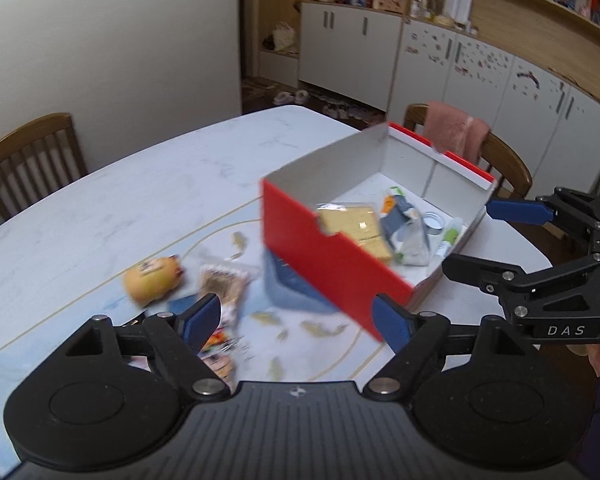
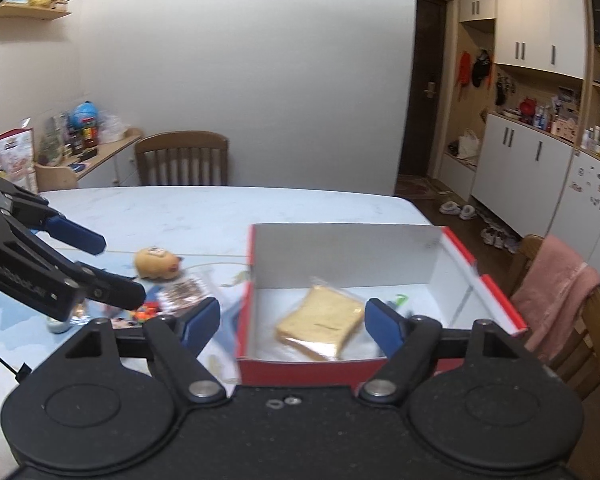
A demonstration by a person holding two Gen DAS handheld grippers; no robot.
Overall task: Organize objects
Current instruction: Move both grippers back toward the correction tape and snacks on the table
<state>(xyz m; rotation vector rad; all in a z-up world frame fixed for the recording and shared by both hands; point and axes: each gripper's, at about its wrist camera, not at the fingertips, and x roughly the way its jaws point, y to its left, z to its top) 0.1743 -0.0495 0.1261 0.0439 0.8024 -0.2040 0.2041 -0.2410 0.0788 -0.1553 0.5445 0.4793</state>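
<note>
Hovering above the table (image 1: 100,184), the left gripper (image 1: 300,320) and right gripper (image 2: 292,320) both stand spread, nothing between their pads. Just beyond sits the red box (image 2: 300,372) holding bagged bread (image 2: 320,320); left of it lie a snack packet (image 1: 220,280) and a yellow plush toy (image 1: 152,280).

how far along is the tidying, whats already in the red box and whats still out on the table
Partly done. The red box already holds bagged bread, a blue-and-white packet and a small tube. Nothing is in hand: the left gripper and right gripper are both open and empty. Still out on the table: a yellow plush toy, a snack packet and small colourful items near the left gripper.
</note>
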